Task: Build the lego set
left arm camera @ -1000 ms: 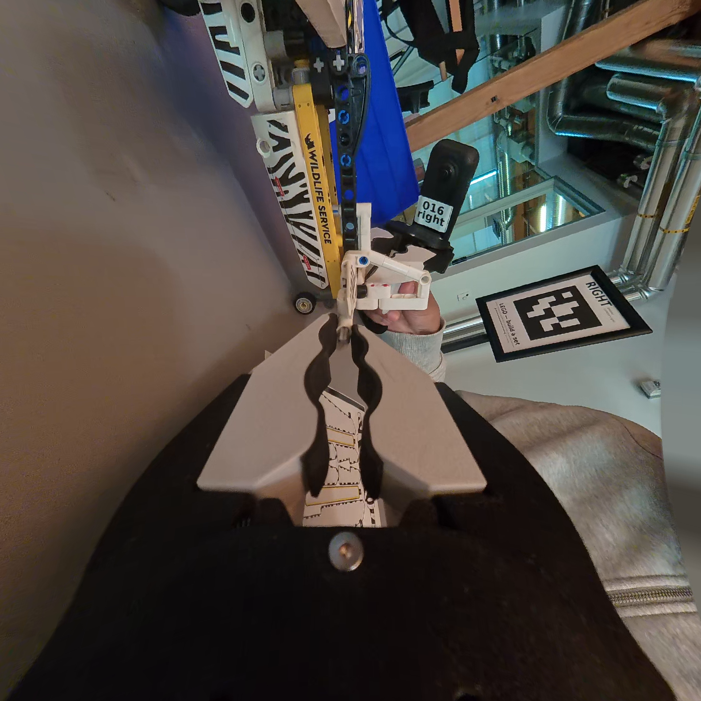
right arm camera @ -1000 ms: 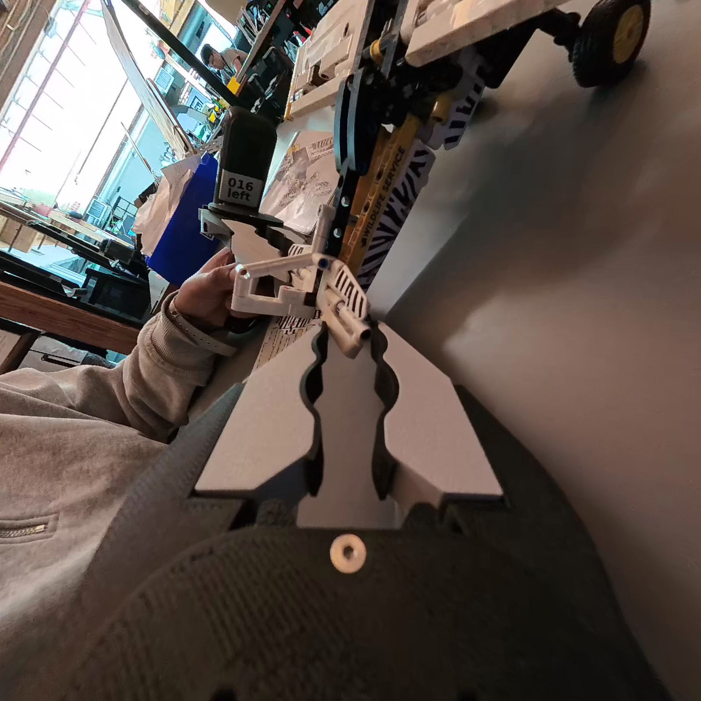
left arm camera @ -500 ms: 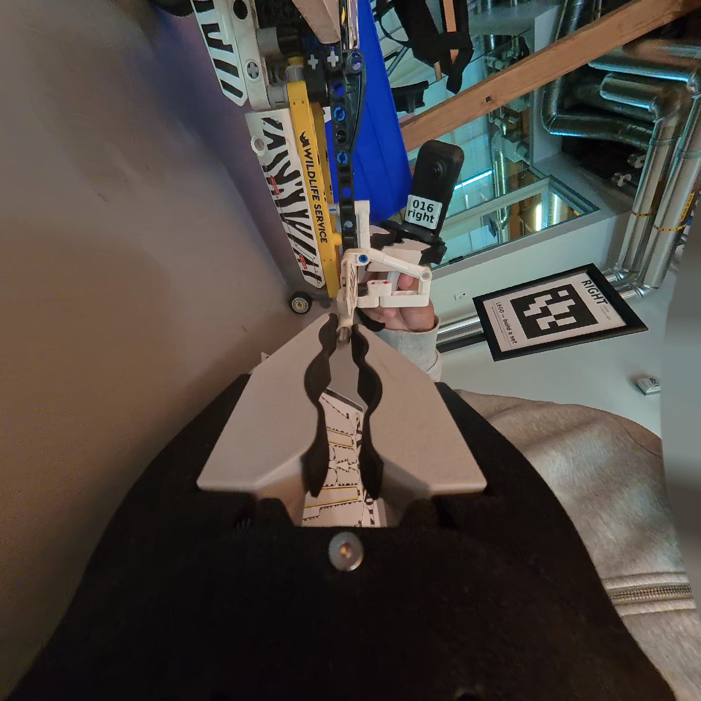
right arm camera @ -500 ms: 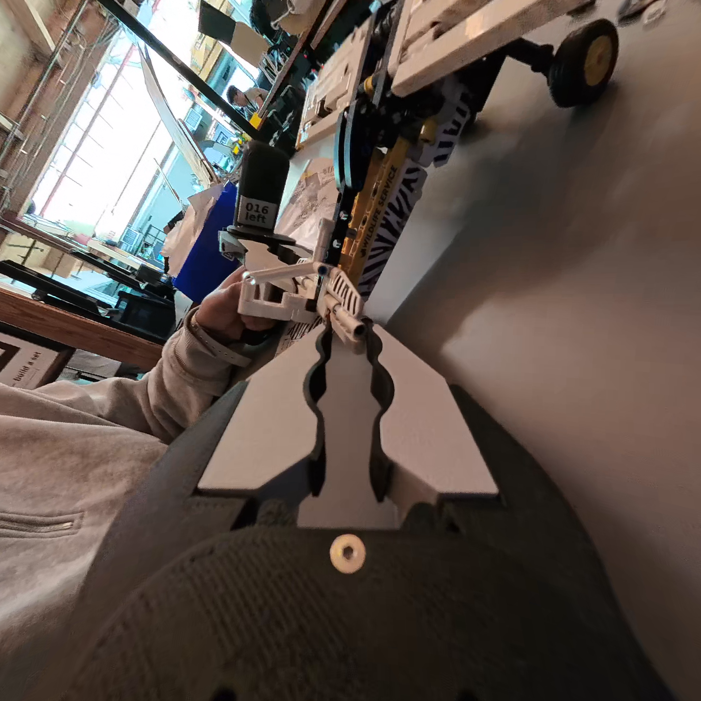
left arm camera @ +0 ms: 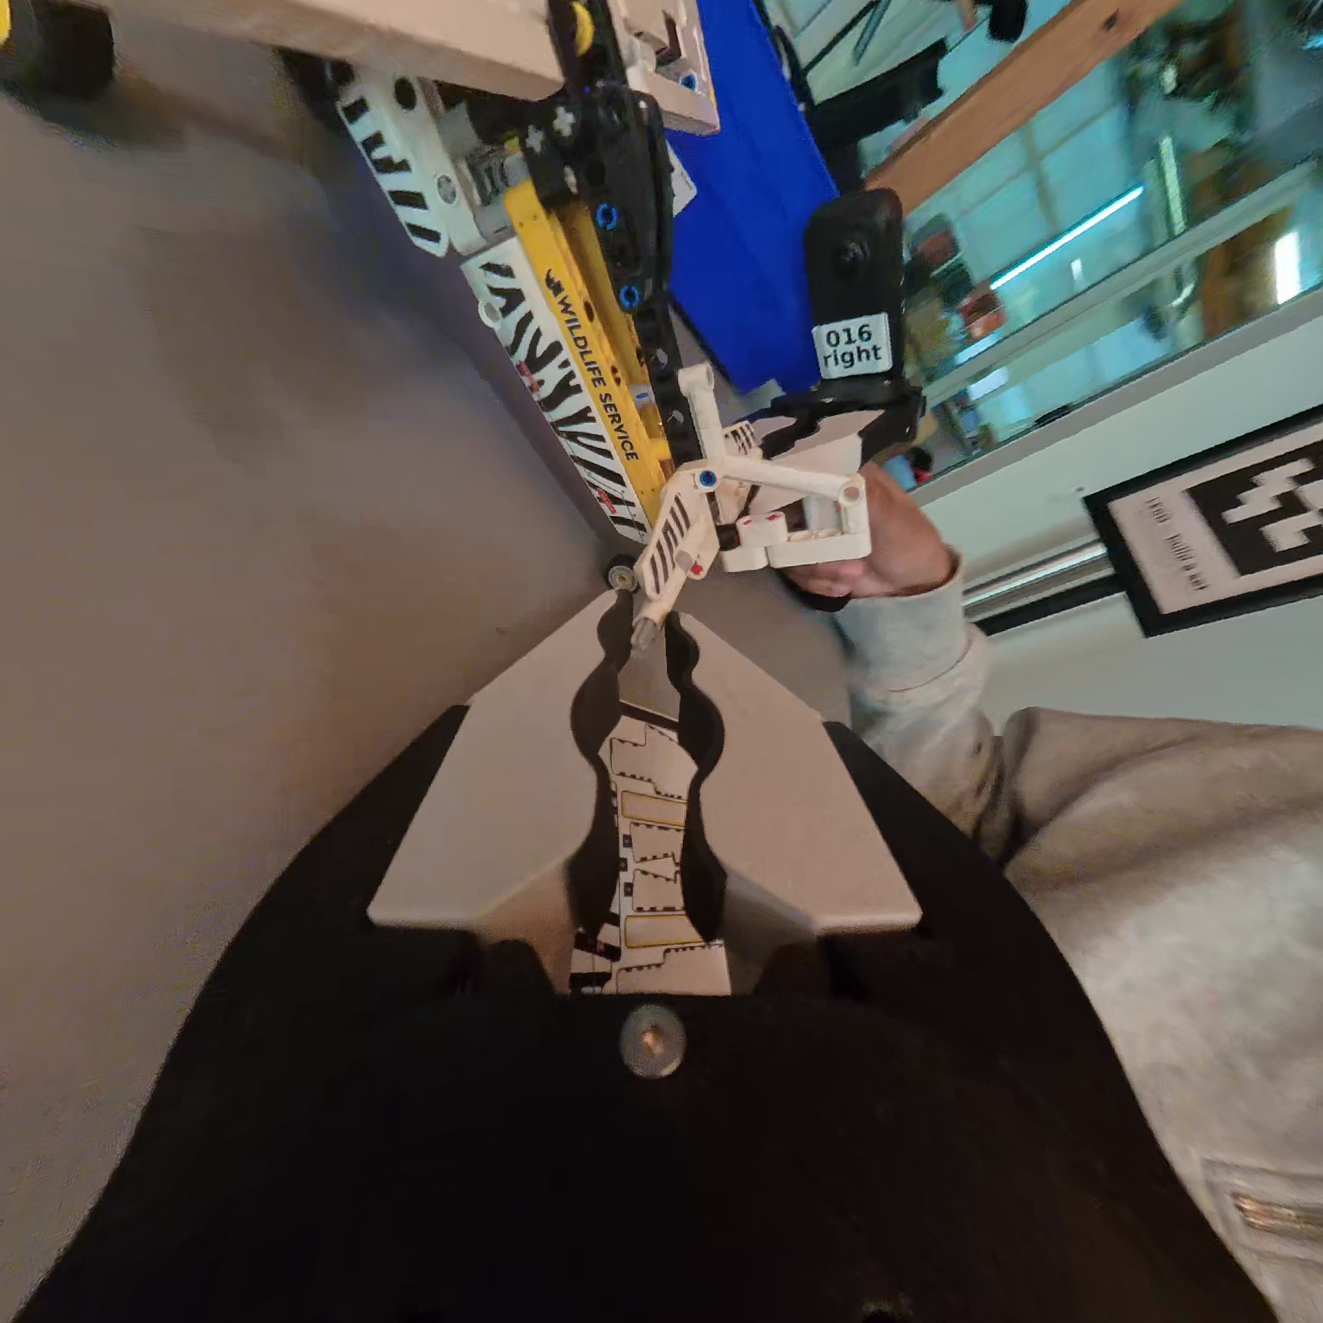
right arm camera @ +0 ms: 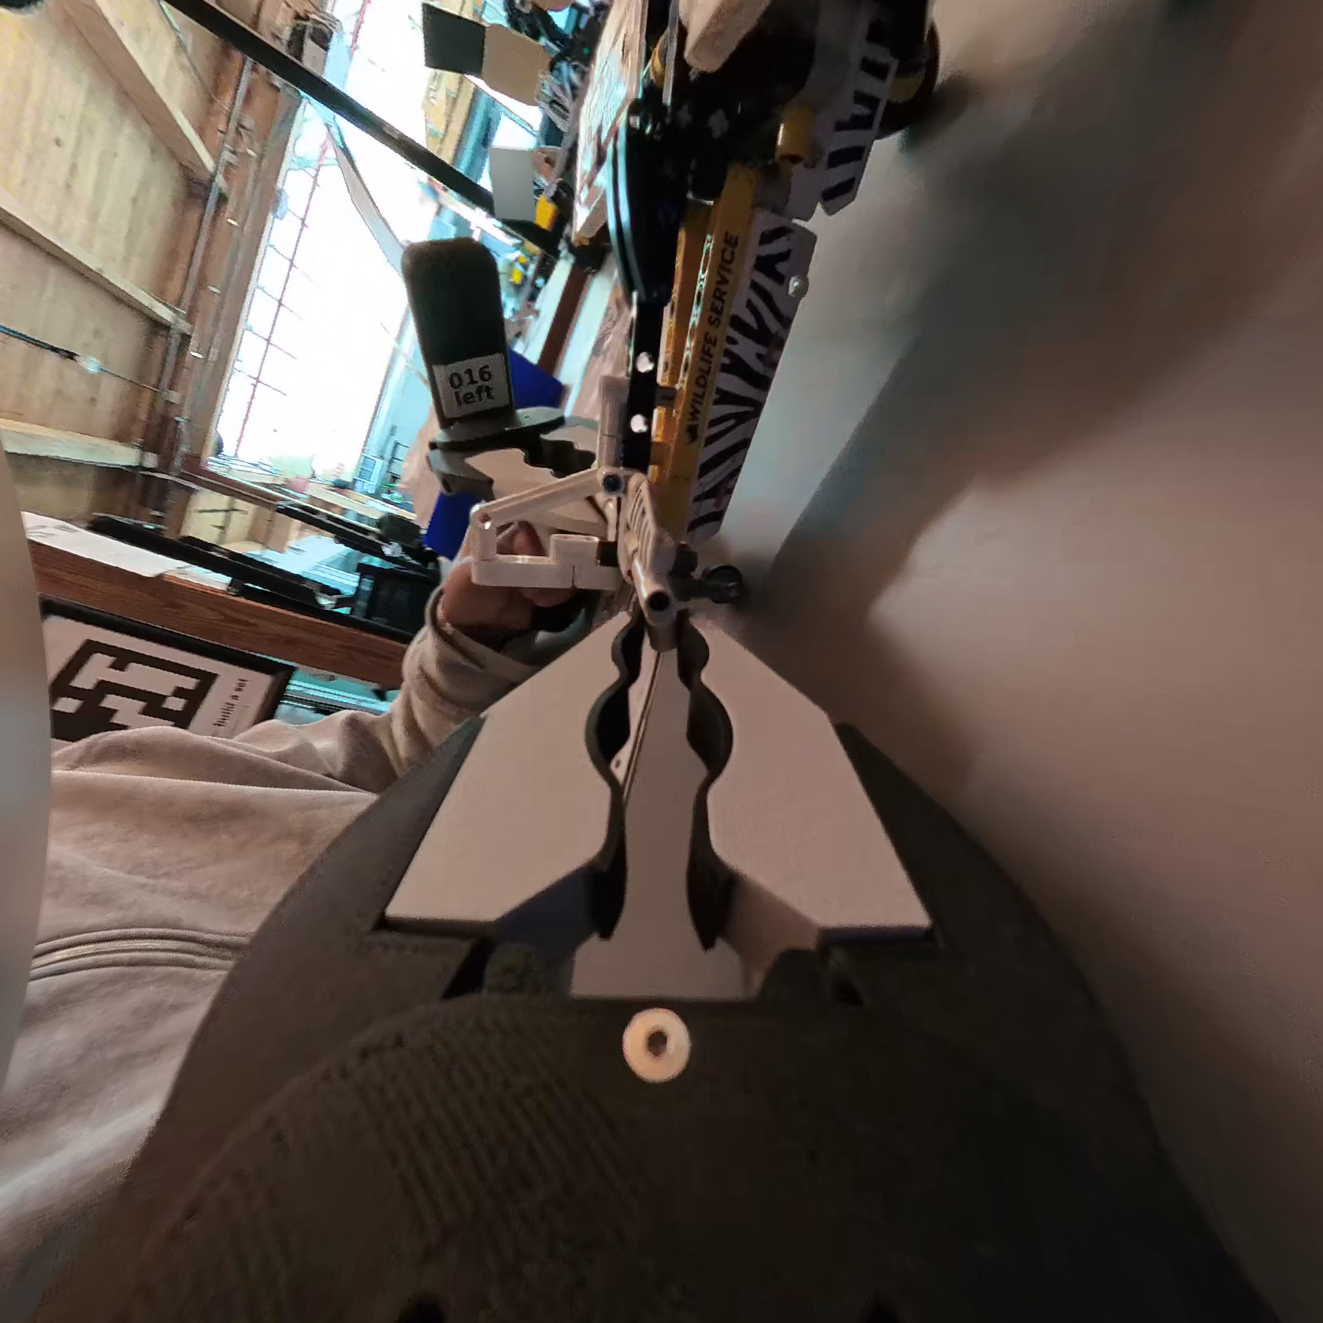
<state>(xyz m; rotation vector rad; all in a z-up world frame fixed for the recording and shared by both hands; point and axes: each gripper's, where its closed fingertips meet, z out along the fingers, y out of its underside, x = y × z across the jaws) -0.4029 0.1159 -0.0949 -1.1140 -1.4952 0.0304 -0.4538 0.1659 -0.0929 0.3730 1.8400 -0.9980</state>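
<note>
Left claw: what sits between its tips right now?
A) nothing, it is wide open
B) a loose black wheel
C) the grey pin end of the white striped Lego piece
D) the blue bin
C: the left claw tips close on the grey pin at the end of the white striped piece.

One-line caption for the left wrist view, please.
Left hand-held gripper pinching a white Lego subassembly beside the zebra-striped vehicle.
</note>
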